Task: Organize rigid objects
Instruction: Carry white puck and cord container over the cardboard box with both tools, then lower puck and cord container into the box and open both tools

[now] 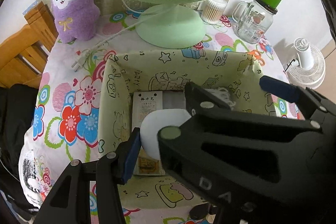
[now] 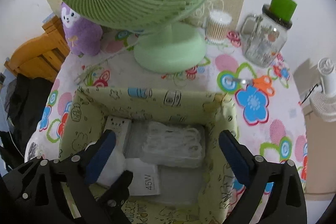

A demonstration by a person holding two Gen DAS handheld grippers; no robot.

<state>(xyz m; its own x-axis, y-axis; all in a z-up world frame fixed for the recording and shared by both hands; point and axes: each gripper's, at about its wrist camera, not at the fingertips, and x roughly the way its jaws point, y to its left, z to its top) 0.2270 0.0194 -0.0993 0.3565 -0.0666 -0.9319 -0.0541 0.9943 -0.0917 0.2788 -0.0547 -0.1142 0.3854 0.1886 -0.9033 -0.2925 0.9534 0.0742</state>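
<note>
**Left gripper holds a white object over the box; right gripper stands wide beside it**

Two hand-held grippers point steeply down into a pale green box (image 1: 178, 56) printed with cartoon doodles. The box sits on a bench covered with a flowered cloth (image 1: 69, 102).

The left gripper (image 1: 147, 144) is narrow and closed on a white rounded object (image 1: 151, 131). One blue pad presses its left side. The other finger is hidden under the right gripper, so that contact cannot be seen.

The object hangs inside the box walls, over the near-left part of the floor. Below it lies a flat white carton (image 1: 147, 106) with printed characters. Too much of the object is covered to tell its long axis.

The right gripper (image 2: 167, 148) is spread wide and holds nothing. It hovers over the middle of the box, just to the right of the held object, and its left finger is close against that object. Under it lie a clear bag of coiled white cord (image 2: 174, 140) and a small white packet (image 2: 147, 180) marked 45W.

The left hand alone carries the object, and its place in the box seems to lie straight below. The likely next move is a short lowering and release there, with the right gripper crowding that side.

A green fan (image 1: 170, 26), a purple plush toy (image 1: 73, 9) and a glass jar (image 1: 254, 20) stand well behind the box.
</note>
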